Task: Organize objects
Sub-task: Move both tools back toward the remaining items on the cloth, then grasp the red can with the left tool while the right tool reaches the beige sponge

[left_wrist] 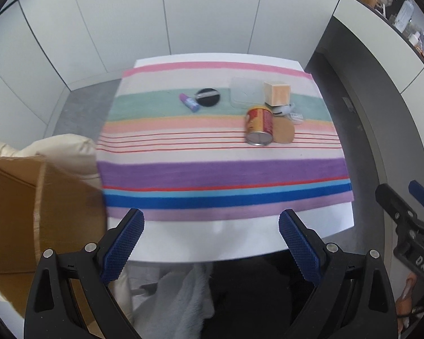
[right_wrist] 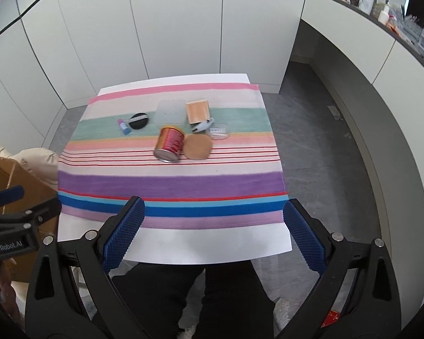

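Both the left gripper [left_wrist: 211,224] and the right gripper [right_wrist: 213,213] are hovering spread wide and empty over the near edge of the white table [right_wrist: 183,245], their blue pads [right_wrist: 125,231] showing a knurled grid texture. On the striped woven cloth [right_wrist: 169,183], a red-and-yellow metal can [right_wrist: 169,144] is lying on its side, touching a round tan cork disc [right_wrist: 198,147], with a wooden cube [right_wrist: 198,110], a frosted plastic lid [right_wrist: 169,112], a black round compact [right_wrist: 138,121] and a purple-capped tube [right_wrist: 123,127] sitting behind. "GenRobot.AI" is showing on the left tool's body in the right wrist view; the can's label is too blurred to read.
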